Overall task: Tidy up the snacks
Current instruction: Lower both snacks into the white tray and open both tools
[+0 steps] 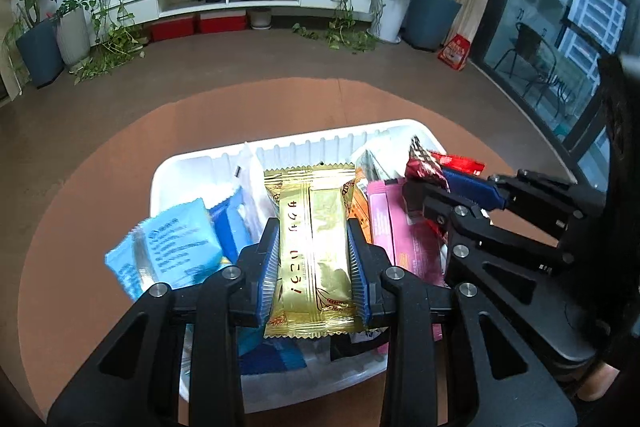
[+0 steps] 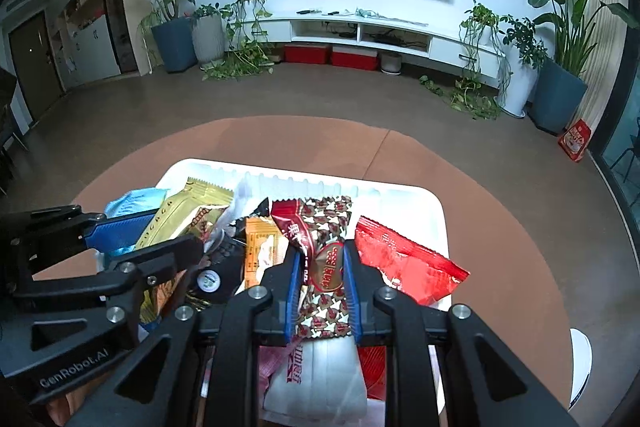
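snacks are light, crinkly and slippery, so your left gripper (image 1: pixel 314 259) pinches the gold packet (image 1: pixel 312 247) mid-body and your right gripper (image 2: pixel 322 287) clamps the brown-patterned packet (image 2: pixel 320 267), both over the white tray (image 1: pixel 192 163).

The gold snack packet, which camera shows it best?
The left wrist view: the gold snack packet fills the centre, flat-on with its print readable, clamped in the left gripper. The right wrist view shows it only at the left, angled and partly hidden behind that gripper.
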A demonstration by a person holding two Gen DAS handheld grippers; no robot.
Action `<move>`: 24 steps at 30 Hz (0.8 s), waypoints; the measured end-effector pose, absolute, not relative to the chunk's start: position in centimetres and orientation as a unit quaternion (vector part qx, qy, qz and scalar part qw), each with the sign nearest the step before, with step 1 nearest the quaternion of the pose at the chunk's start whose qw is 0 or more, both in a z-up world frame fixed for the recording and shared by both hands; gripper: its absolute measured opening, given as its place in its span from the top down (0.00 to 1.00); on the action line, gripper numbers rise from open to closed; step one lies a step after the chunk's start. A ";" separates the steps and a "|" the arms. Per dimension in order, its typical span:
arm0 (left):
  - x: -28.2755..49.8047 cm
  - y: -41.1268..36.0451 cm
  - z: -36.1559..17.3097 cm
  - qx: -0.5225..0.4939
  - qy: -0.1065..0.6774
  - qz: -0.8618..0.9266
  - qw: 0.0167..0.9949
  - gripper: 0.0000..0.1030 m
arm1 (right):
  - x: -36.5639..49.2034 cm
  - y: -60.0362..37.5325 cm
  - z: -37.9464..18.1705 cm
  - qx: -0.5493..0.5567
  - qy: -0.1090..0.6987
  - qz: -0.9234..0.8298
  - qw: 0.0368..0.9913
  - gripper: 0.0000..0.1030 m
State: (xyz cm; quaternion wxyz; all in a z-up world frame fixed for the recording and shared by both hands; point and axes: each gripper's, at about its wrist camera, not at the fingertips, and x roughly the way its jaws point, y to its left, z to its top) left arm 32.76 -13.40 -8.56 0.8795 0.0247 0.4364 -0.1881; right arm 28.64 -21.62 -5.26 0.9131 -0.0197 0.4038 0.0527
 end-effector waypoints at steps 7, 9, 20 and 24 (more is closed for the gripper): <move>34.3 -14.7 -10.2 0.025 0.436 -0.177 0.882 0.71 | 28.7 -21.8 -5.7 -0.027 0.399 0.056 0.915 0.78; 34.5 -15.0 -10.4 0.025 0.435 -0.174 0.883 0.71 | 28.7 -21.8 -5.7 -0.026 0.401 0.055 0.914 0.76; 34.6 -14.5 -10.4 0.019 0.431 -0.142 0.891 0.50 | 28.4 -21.0 -5.7 -0.042 0.401 0.041 0.914 0.73; 34.5 -13.8 -10.3 0.014 0.429 -0.138 0.893 0.41 | 28.2 -21.0 -5.3 -0.049 0.399 0.032 0.915 0.69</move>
